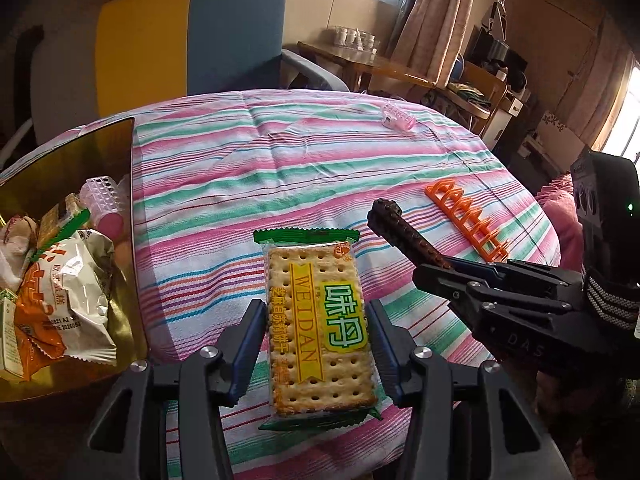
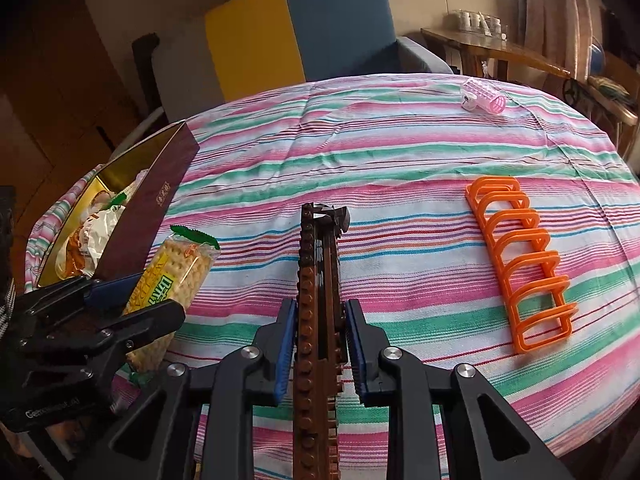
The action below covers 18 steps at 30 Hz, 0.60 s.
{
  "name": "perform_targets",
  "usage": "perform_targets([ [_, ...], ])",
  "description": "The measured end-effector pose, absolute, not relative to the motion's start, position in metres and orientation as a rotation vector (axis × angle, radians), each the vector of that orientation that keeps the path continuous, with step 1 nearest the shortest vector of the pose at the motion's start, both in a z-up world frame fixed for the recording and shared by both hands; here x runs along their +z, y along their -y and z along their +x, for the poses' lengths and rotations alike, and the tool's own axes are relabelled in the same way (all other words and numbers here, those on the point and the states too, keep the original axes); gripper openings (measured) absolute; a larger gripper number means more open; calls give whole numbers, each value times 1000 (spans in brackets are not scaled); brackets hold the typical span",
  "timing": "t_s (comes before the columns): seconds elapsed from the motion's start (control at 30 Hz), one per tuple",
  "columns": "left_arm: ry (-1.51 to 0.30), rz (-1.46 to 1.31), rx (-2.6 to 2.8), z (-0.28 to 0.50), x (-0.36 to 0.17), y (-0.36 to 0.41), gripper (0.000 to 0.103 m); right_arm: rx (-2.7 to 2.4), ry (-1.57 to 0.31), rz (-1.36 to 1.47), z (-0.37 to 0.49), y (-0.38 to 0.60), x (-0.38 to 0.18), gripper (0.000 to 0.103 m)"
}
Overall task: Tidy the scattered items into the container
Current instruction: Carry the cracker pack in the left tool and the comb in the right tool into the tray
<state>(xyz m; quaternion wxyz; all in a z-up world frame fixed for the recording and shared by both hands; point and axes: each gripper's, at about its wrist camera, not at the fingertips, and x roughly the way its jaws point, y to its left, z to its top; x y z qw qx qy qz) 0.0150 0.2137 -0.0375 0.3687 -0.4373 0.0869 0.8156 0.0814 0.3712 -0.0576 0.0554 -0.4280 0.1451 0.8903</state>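
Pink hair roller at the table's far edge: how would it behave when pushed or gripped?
The pink hair roller lies on its side, so a nudge would probably roll it. Its hollow, perforated plastic suggests it is light and may squash under a hard grip.

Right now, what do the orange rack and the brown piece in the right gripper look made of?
Orange rack: looks like moulded plastic, uniformly coloured, slightly glossy thin loops. Brown piece: apparently rigid plastic building bricks, rows of round studs along its edge, shiny finish.

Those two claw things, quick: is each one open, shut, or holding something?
Left gripper: closed on the cracker packet.
Right gripper: closed on the brown brick-built stick.
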Motion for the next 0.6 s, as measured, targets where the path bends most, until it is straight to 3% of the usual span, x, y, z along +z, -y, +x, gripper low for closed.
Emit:
perform_targets([
  [0.6, -57, -1070, 2305, 4, -1, -134, 52, 2877, -336, -1257, 47, -308, -16, 25],
])
